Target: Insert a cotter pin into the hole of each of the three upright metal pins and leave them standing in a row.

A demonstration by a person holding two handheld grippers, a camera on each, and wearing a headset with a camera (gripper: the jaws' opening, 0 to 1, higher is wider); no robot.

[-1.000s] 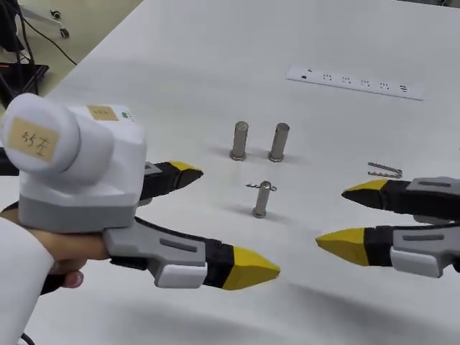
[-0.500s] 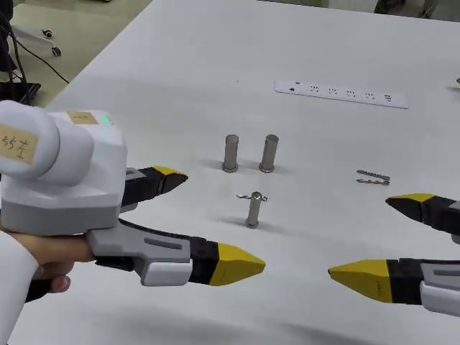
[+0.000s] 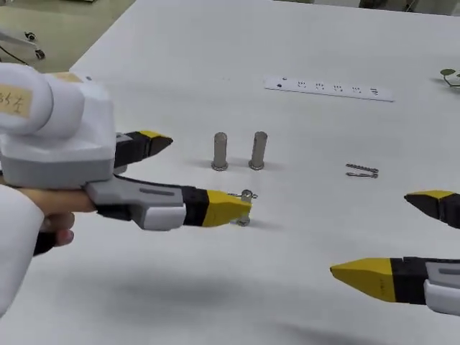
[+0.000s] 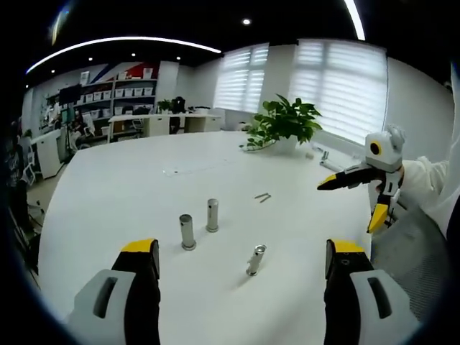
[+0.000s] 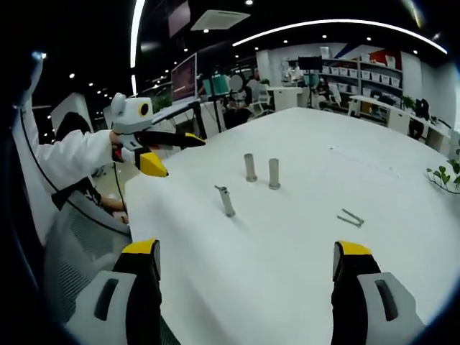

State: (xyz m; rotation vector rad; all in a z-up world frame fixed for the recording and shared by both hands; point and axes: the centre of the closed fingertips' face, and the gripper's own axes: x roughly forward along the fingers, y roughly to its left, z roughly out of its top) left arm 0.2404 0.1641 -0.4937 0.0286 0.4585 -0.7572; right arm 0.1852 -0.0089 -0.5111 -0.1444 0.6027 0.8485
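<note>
Metal pins [image 3: 220, 152] are seen upright on the bench [image 3: 180, 65], one crossed by a cotter pin [image 3: 248, 194]. Left tool [image 3: 208, 172] and right tool [image 3: 369, 233] are held with jaws spread.

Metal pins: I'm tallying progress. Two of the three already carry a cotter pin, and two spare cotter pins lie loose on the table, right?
Not two: one. The head view shows a cotter pin through the front metal pin alone; the two rear metal pins are bare. Two spare cotter pins do lie loose on the table.
</note>
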